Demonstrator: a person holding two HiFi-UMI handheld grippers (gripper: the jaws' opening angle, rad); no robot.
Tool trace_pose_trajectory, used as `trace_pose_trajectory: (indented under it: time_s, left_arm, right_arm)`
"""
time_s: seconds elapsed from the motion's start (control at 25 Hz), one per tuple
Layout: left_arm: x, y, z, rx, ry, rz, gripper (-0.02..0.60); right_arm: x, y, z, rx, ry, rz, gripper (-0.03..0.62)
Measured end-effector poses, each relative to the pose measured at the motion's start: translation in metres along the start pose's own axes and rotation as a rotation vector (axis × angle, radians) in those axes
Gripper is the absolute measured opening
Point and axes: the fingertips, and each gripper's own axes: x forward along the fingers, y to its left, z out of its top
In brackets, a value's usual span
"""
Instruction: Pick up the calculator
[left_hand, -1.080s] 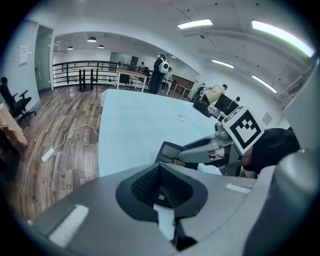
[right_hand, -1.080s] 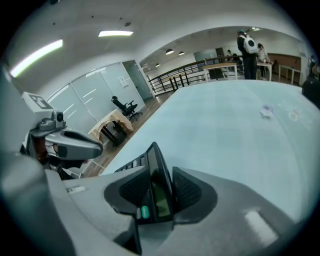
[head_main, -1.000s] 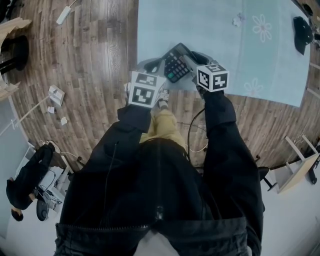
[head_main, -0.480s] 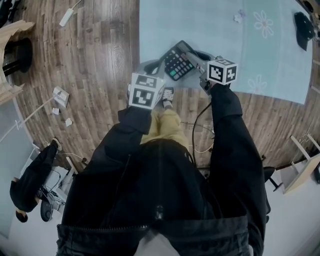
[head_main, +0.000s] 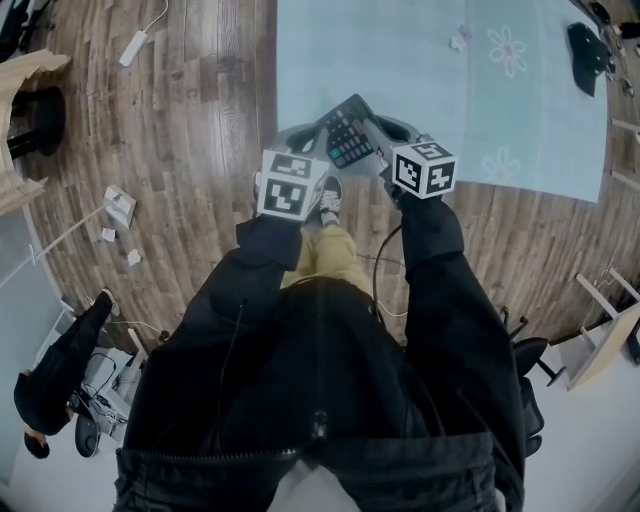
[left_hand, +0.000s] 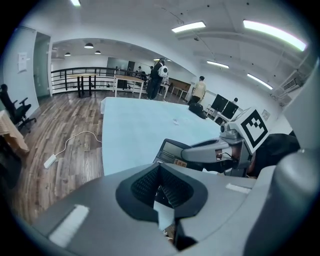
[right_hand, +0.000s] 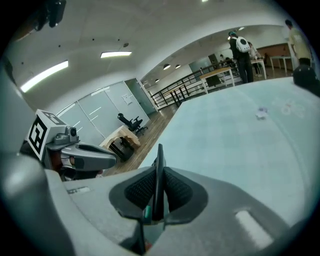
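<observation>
The black calculator (head_main: 347, 133) hangs tilted just above the near edge of the pale blue table (head_main: 440, 70), between my two grippers. My right gripper (head_main: 378, 142) grips its right side; its jaws have just been closing, and in the right gripper view the calculator (right_hand: 158, 170) stands edge-on, pressed between the pads. My left gripper (head_main: 318, 137) is at the calculator's left edge. In the left gripper view its jaws (left_hand: 160, 175) are close together on a dark edge, and the calculator's display end (left_hand: 171, 151) shows just beyond, under the right gripper's grey finger (left_hand: 207, 151).
A black object (head_main: 585, 45) lies at the table's far right. On the wooden floor to the left are a white adapter with its cord (head_main: 133, 47) and a small white box (head_main: 118, 205). Several people stand far behind the table (left_hand: 161, 75).
The right jaws have closed on the calculator. Both grippers have risen a little and the calculator has come up off the table with them.
</observation>
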Motion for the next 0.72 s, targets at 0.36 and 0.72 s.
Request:
trace_pose_trajectory:
  time_s: [0.36, 0.72]
  left_arm:
    - [-0.053, -0.016, 0.063, 0.024, -0.154, -0.001, 0.001]
    - [-0.112, -0.041, 0.136, 0.097, -0.328, -0.008, 0.002]
  right_arm:
    - [-0.085, 0.047, 0.079, -0.135, -0.251, -0.251, 0.048]
    - [-0.173, 0.107, 0.161, -0.216, -0.492, -0.377, 0.048]
